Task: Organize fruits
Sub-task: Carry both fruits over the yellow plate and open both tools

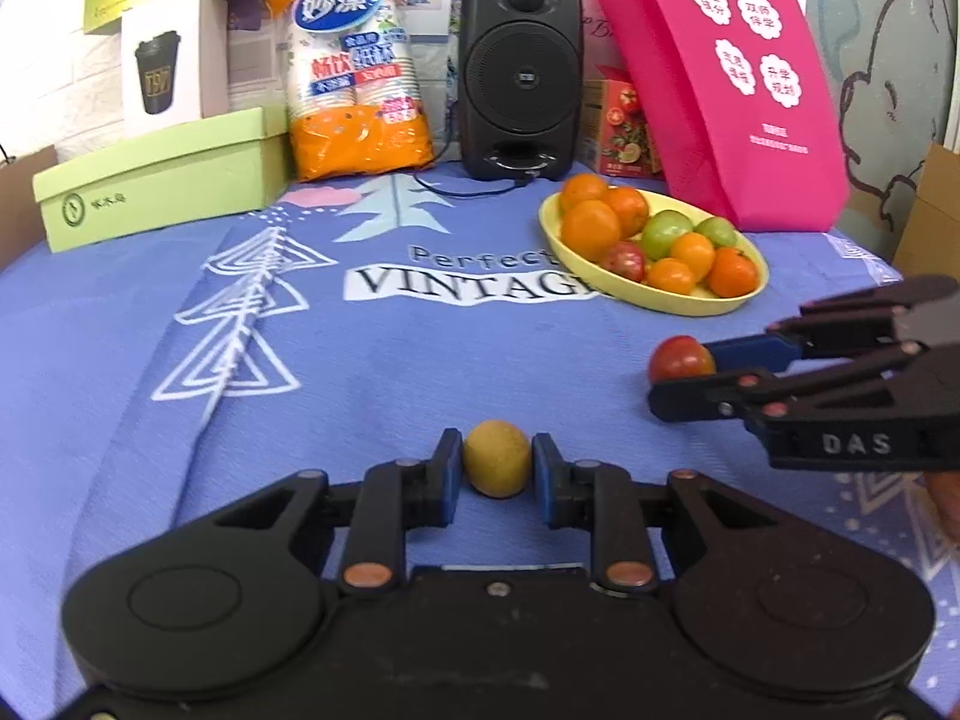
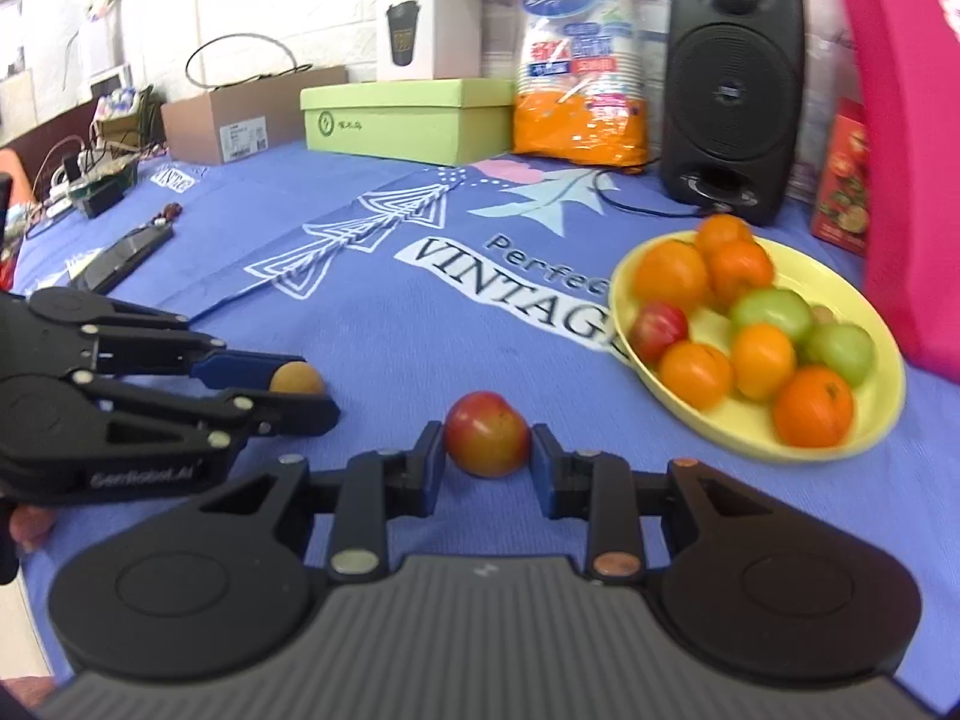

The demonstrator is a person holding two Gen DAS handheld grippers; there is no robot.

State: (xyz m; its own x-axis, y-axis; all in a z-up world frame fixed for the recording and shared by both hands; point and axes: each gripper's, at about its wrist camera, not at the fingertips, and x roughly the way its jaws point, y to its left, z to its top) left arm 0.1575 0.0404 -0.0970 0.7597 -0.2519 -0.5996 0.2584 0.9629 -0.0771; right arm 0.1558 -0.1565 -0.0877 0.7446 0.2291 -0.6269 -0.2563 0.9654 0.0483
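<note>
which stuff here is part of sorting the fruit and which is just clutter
Job: yellow fruit in left tongs; red fruit in right tongs; yellow bowl of fruit.

Clutter: speaker, pink bag, green box, paper cup pack.

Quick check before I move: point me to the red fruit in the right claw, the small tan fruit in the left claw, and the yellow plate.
red fruit [image 2: 487,443], right wrist view, centre of its front face.
tan fruit [image 1: 497,457], left wrist view, middle of its skin.
yellow plate [image 2: 882,420], right wrist view, bare rim at right.
</note>
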